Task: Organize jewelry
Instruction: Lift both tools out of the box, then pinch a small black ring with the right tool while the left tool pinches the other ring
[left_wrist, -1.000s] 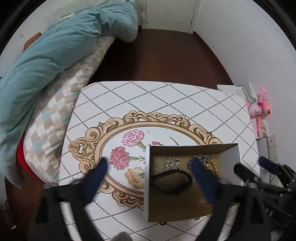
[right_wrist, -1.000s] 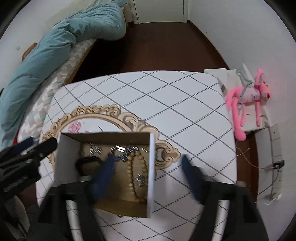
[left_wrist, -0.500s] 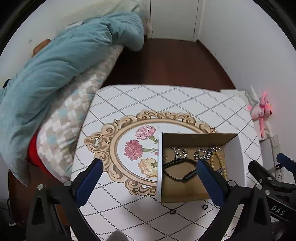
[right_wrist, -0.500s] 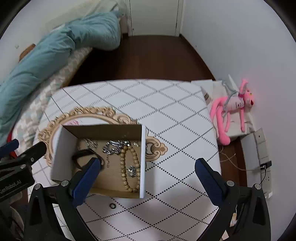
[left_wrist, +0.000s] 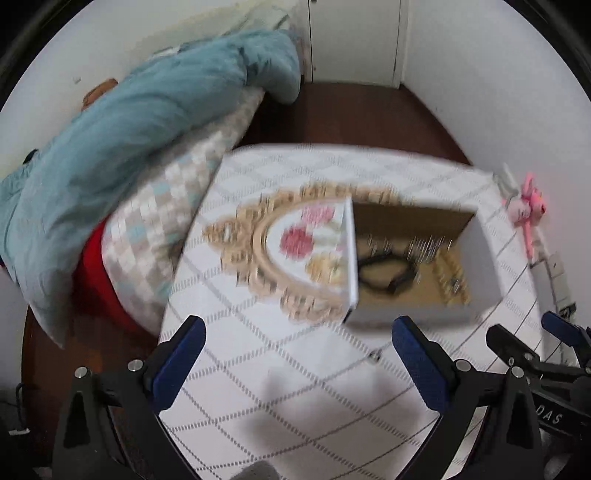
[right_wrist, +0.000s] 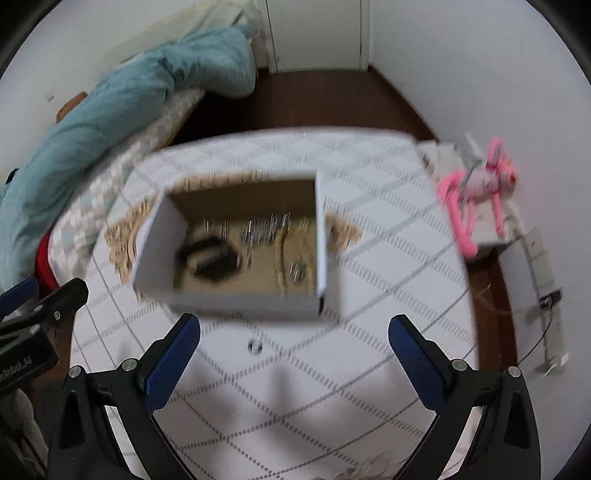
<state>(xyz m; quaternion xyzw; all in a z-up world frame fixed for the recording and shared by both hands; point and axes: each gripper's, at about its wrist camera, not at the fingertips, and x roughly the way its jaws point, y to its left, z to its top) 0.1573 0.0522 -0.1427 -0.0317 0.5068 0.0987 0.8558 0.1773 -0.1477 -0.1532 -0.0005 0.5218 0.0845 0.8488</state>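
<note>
A white cardboard box (left_wrist: 484, 258) (right_wrist: 155, 243) stands on the patterned table. Inside lie a black bracelet (left_wrist: 388, 271) (right_wrist: 208, 260), silver chains (right_wrist: 266, 229) and a bead necklace (right_wrist: 282, 254). A small ring (right_wrist: 254, 346) (left_wrist: 376, 355) lies on the table just in front of the box. My left gripper (left_wrist: 295, 362) is open and empty, above the table in front of the box. My right gripper (right_wrist: 295, 358) is open and empty, also in front of the box, with the ring between its fingers' lines. Both views are motion-blurred.
The white table (left_wrist: 295, 406) has a gold oval frame with flowers (left_wrist: 295, 240). A bed with a teal duvet (left_wrist: 129, 122) lies to the left. A pink plush toy (right_wrist: 480, 192) sits on a box at the right. The floor is dark wood (right_wrist: 332, 96).
Both grippers have pulled back and up from the box; it now looks farther away. The ring on the table has come into view in front of it.
</note>
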